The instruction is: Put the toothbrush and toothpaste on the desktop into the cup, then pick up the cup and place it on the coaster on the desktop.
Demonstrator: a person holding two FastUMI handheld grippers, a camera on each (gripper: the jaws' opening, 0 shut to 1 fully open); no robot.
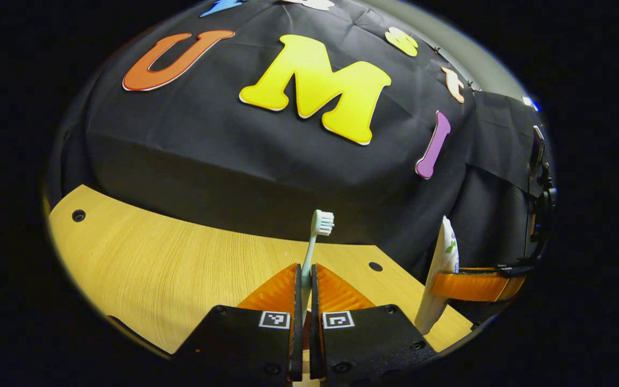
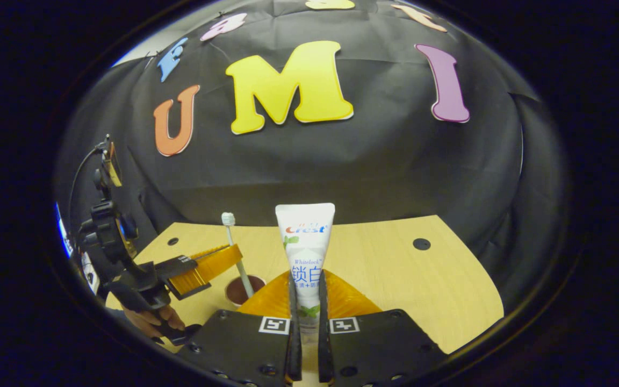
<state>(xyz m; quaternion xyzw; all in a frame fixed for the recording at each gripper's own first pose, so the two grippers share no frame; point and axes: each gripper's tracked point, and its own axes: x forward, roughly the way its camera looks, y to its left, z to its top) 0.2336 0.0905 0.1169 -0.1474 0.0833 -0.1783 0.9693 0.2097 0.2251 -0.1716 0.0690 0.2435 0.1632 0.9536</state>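
The toothbrush (image 1: 314, 244) is held upright, bristles at the top, its handle pinched between the narrowly closed fingers of the left gripper (image 1: 305, 279). In the right gripper view the same brush (image 2: 234, 252) is seen with its lower end over or just beside a dark round opening, judged to be the cup (image 2: 244, 290); whether the handle has entered it cannot be told.

The toothpaste tube (image 2: 305, 252) is held upright, crimped end up, clamped between the fingers of the right gripper (image 2: 305, 301). In the left gripper view the tube (image 1: 441, 269) is seen hanging well below the far gripper's fingers.

The wooden desktop (image 2: 427, 279) is seen beneath both grippers. No coaster could be identified.

Risks judged from this state:
- The cup mouth looks small; if the brush is released off-centre, the rim may be struck and the brush may fall onto the desktop.
- The cup may be tipped if pushed sideways by the brush handle.
- The soft tube may slip or swing in a pinch grip, so its lower end may miss the opening.
- With both grippers near one cup, a collision is possible.
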